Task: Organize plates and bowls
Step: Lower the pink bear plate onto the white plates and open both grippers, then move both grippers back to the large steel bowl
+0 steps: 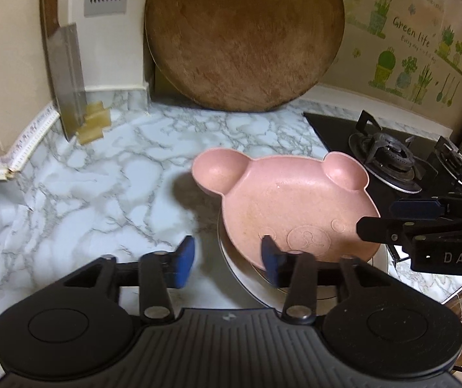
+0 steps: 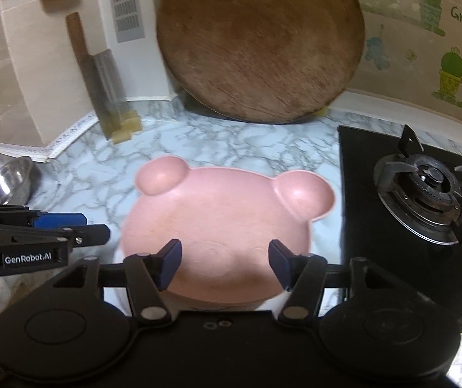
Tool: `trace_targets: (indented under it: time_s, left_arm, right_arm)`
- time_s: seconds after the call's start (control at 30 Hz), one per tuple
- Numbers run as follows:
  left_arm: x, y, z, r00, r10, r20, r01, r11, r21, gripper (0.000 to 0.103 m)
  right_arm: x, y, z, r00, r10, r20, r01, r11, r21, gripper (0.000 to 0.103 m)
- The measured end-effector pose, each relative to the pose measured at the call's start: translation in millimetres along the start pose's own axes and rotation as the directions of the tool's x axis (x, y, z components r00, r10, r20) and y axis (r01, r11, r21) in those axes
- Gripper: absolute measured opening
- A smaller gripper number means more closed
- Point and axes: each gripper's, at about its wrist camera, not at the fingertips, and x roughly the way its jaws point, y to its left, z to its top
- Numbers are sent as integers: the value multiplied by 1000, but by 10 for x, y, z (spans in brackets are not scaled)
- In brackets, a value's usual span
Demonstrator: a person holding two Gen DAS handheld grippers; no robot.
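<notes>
The left gripper (image 1: 227, 258) stands open, nothing between its blue pads. The right gripper (image 2: 224, 263) is open too, above the pink bowl (image 2: 224, 213). That bear-shaped bowl sits on a white plate (image 1: 240, 271) on the marble counter (image 1: 101, 174), beside the stove (image 2: 425, 190).

The marble worktop (image 1: 108, 190) lies bare to the left of the pink bowl (image 1: 295, 207), giving a gripper open room there. At the back a round wooden board (image 1: 244, 35) leans on the wall, and a cleaver (image 1: 67, 80) stands in the left corner. The stove (image 2: 425, 194) with its raised burner blocks the right side. A steel pot (image 2: 7, 181) sits at the far left edge.
</notes>
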Motion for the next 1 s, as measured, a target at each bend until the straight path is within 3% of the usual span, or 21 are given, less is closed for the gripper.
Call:
trace_targets:
  time_s: [0.17, 0.3, 0.63, 0.8, 1.0]
  left_arm:
    - [-222, 82, -15, 999, 17, 41, -17, 1000, 2, 52]
    - [-424, 180, -47, 995, 36, 89, -35, 999, -14, 66]
    - [-884, 424, -141, 979, 122, 166, -112, 991, -68, 76]
    - [-1135, 573, -192, 963, 181, 199, -161, 980, -117, 78]
    - [-1419, 849, -298, 938, 262, 228, -219, 956, -198, 93]
  right_arm:
    - [-103, 186, 25, 999, 31, 30, -31, 999, -18, 71]
    - [-172, 334, 48, 997, 42, 61, -40, 999, -34, 82]
    - [-294, 694, 111, 986, 109, 125, -99, 992, -81, 102]
    - [-317, 941, 167, 978, 149, 143, -132, 984, -123, 103]
    - [-284, 1284, 277, 966, 222, 132, -198, 965, -172, 103]
